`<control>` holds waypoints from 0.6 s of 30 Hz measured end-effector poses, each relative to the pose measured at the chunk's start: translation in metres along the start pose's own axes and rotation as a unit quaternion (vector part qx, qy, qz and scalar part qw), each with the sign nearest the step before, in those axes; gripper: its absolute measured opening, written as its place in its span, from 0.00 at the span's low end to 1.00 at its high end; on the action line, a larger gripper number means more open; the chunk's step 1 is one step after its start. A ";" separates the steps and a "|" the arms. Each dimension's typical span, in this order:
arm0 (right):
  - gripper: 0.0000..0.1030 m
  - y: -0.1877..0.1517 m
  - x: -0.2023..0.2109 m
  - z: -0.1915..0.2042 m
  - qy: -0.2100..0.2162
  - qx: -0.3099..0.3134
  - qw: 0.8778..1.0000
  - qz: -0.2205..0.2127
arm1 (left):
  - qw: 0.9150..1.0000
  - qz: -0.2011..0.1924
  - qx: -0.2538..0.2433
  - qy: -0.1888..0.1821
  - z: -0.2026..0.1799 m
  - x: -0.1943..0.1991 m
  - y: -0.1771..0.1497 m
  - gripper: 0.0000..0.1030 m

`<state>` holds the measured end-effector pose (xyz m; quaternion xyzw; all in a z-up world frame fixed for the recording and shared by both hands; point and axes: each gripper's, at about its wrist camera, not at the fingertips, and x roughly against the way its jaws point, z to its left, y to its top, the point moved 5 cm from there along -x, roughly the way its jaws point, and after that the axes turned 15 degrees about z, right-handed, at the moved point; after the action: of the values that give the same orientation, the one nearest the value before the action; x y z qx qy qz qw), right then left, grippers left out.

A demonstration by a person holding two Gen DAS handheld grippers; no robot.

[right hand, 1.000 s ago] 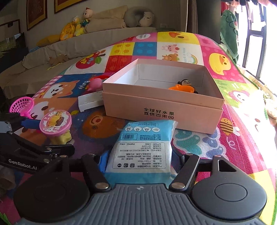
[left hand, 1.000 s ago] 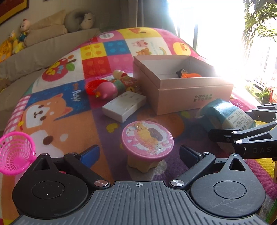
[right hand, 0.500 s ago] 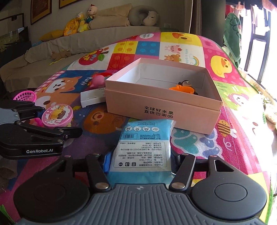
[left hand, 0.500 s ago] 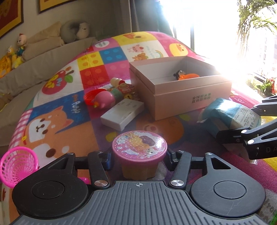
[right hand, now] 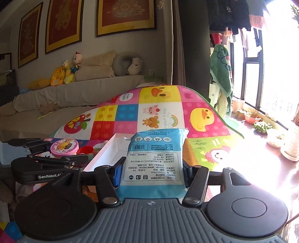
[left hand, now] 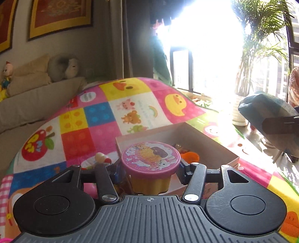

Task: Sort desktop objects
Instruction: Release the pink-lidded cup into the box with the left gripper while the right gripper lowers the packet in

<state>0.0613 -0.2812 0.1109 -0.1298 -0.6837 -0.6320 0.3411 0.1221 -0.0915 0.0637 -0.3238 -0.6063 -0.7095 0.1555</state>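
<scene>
Sunlight floods through the window over a bright patchwork play mat (left hand: 130,112) covering the surface, with a beige sofa (right hand: 74,93) and framed pictures (right hand: 125,16) behind. Left hand-held gripper (left hand: 149,173) is clenched on a small yellow cup with a glittery pink cartoon lid (left hand: 151,157), held upright between its fingers above the near edge of the open pink cardboard box (left hand: 205,147), where an orange toy (left hand: 189,157) lies inside. Right hand-held gripper (right hand: 151,172) grasps a blue-and-white printed packet (right hand: 155,160), which stands up between its fingers over the box's white interior. Only the right wrist view shows the packet's printed label and barcode, plus the left gripper and its cup from the side; the left wrist view shows the packet merely as a dark, backlit shape at far right.
</scene>
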 end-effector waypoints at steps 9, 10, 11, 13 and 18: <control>0.55 -0.005 -0.015 -0.020 -0.023 -0.010 1.000 0.018 | 0.999 0.019 0.024 -0.014 0.002 -0.029 -0.013 0.82; 0.55 -0.006 -0.018 -0.021 -0.023 -0.011 0.999 0.020 | 0.999 0.017 0.026 -0.012 0.005 -0.021 -0.022 0.86; 0.55 -0.006 -0.021 -0.022 -0.022 -0.013 0.999 0.023 | 0.999 0.015 0.027 -0.010 0.009 -0.013 -0.030 0.89; 0.55 -0.003 -0.030 -0.022 -0.018 -0.016 0.999 0.030 | 0.999 0.017 0.030 -0.012 0.015 0.002 -0.047 0.92; 0.55 0.024 -0.068 -0.007 0.031 -0.029 0.997 0.057 | 0.998 0.041 0.038 -0.006 0.028 0.021 -0.083 0.93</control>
<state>0.1282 -0.2669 0.0859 -0.1586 -0.6454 -0.6349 0.3939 0.0634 -0.0428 0.0155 -0.3464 -0.6198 -0.6771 0.1934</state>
